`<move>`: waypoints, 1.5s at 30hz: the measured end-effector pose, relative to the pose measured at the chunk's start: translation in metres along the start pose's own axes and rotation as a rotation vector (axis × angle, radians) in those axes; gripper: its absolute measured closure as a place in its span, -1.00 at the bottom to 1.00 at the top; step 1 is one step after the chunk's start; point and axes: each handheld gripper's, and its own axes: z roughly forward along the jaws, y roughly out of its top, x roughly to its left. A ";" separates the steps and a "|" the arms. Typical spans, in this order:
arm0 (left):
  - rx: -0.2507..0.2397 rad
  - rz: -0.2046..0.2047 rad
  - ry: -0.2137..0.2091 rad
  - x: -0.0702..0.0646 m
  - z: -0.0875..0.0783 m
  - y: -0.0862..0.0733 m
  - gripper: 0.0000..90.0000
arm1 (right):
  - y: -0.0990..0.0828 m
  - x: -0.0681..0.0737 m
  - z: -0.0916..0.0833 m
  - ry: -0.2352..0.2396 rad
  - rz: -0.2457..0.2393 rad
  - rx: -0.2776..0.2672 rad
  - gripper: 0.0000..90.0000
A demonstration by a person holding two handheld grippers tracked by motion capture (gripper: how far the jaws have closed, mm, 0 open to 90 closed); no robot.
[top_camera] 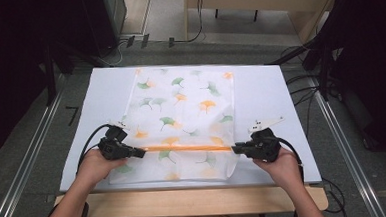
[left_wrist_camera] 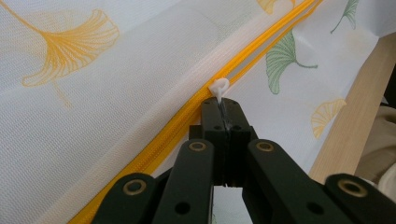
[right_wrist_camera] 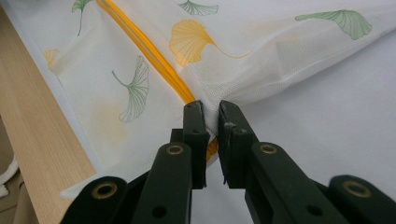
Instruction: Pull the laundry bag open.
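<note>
A white mesh bag (top_camera: 186,109) printed with green and orange ginkgo leaves lies flat on the white table (top_camera: 260,85). An orange zipper (top_camera: 188,148) runs across it near the front. At the zipper's left end my left gripper (top_camera: 142,152) is shut on the small white zipper pull (left_wrist_camera: 219,87), which pokes out just past the jaws of this gripper (left_wrist_camera: 224,105). My right gripper (top_camera: 234,148) sits at the zipper's right end. In the right gripper view this gripper (right_wrist_camera: 211,109) pinches the bag's mesh edge (right_wrist_camera: 233,84) beside the zipper (right_wrist_camera: 140,44), jaws held slightly apart by the fabric.
A wooden strip (top_camera: 196,201) borders the table's front edge, close under the bag. Metal rails (top_camera: 28,147) run along the floor on both sides, with cables (top_camera: 300,90) at the right. The person's hands (top_camera: 96,166) hold both grippers from the near side.
</note>
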 end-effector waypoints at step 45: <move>-0.014 -0.048 0.025 0.019 -0.023 -0.020 1.00 | 0.000 -0.001 0.002 0.008 0.003 0.013 0.88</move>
